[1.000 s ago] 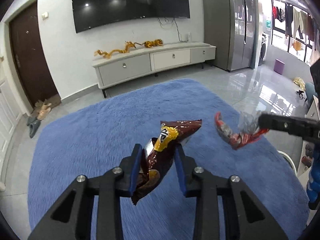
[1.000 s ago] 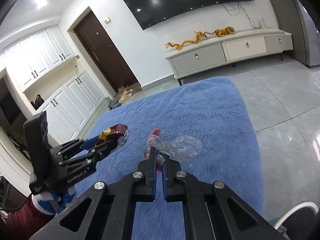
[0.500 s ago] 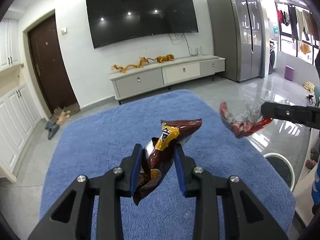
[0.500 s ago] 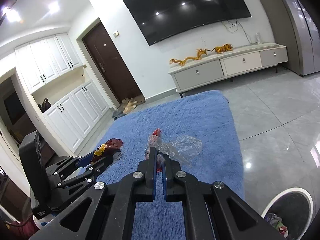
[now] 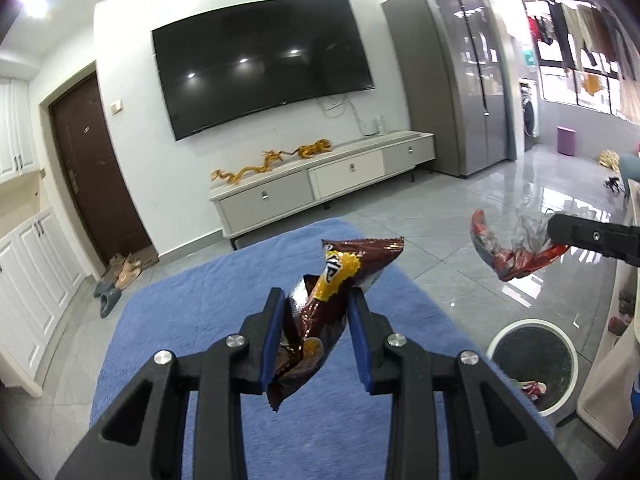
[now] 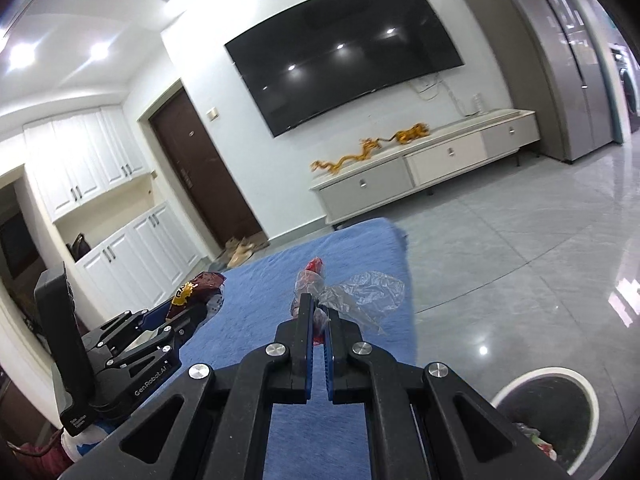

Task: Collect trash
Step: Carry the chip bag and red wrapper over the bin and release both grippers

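Note:
My left gripper (image 5: pixel 316 300) is shut on a crumpled brown and yellow snack bag (image 5: pixel 320 304) and holds it in the air above the blue rug (image 5: pixel 192 300). My right gripper (image 6: pixel 319 312) is shut on a red and clear plastic wrapper (image 6: pixel 352 292), also held up in the air. In the left wrist view the wrapper (image 5: pixel 504 252) hangs from the right gripper at the right side. In the right wrist view the left gripper (image 6: pixel 196 304) with the snack bag (image 6: pixel 198 288) is at the lower left. A round white-rimmed trash bin (image 5: pixel 532 364) with some trash inside stands on the floor below the right gripper and also shows in the right wrist view (image 6: pixel 548 412).
Grey glossy tile floor (image 6: pixel 520 248) lies right of the rug. A white TV cabinet (image 5: pixel 320 188) with gold dragon figures stands against the far wall under a wall TV (image 5: pixel 260 80). A tall grey fridge (image 5: pixel 452 92) is at the right. Slippers (image 5: pixel 120 276) lie by the brown door.
Both grippers have risen and tilted up with their trash still held. The trash bin has come into view at the lower right of both views.

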`<action>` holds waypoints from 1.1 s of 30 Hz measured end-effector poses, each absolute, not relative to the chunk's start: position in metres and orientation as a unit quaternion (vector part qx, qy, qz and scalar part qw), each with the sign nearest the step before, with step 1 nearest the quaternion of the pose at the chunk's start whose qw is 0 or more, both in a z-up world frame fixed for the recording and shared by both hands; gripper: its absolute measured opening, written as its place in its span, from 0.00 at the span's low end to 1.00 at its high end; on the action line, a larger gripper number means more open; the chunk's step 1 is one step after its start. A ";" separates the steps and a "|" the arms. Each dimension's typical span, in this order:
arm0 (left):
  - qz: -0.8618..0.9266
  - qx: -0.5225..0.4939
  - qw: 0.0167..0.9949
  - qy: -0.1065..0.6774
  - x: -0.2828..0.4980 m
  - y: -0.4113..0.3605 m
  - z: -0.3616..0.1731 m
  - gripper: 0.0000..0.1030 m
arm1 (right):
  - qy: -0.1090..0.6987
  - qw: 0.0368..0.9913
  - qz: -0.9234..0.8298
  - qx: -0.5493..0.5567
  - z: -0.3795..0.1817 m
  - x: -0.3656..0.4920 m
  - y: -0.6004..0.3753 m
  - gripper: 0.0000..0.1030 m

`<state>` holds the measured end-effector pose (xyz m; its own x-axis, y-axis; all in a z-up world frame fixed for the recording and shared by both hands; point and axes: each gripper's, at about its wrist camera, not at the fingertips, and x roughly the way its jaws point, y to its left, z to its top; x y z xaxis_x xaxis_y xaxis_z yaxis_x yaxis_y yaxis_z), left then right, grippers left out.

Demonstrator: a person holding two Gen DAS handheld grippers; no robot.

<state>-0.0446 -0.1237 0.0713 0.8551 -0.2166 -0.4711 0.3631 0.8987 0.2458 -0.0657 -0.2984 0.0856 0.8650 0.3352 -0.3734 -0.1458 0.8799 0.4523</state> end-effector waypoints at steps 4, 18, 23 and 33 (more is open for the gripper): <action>-0.174 0.179 0.944 0.217 -0.055 -0.151 0.069 0.29 | 0.220 0.947 0.097 0.215 0.082 -0.083 -0.321 0.04; -0.249 0.222 0.912 0.237 -0.074 -0.235 0.046 0.29 | 0.232 0.942 0.000 0.243 0.051 -0.121 -0.391 0.04; -0.268 0.235 0.899 0.253 -0.076 -0.259 0.033 0.29 | 0.248 0.934 -0.022 0.256 0.033 -0.125 -0.409 0.04; -0.313 0.247 0.860 0.319 -0.062 -0.311 -0.009 0.29 | 0.302 0.911 -0.077 0.272 -0.004 -0.128 -0.444 0.04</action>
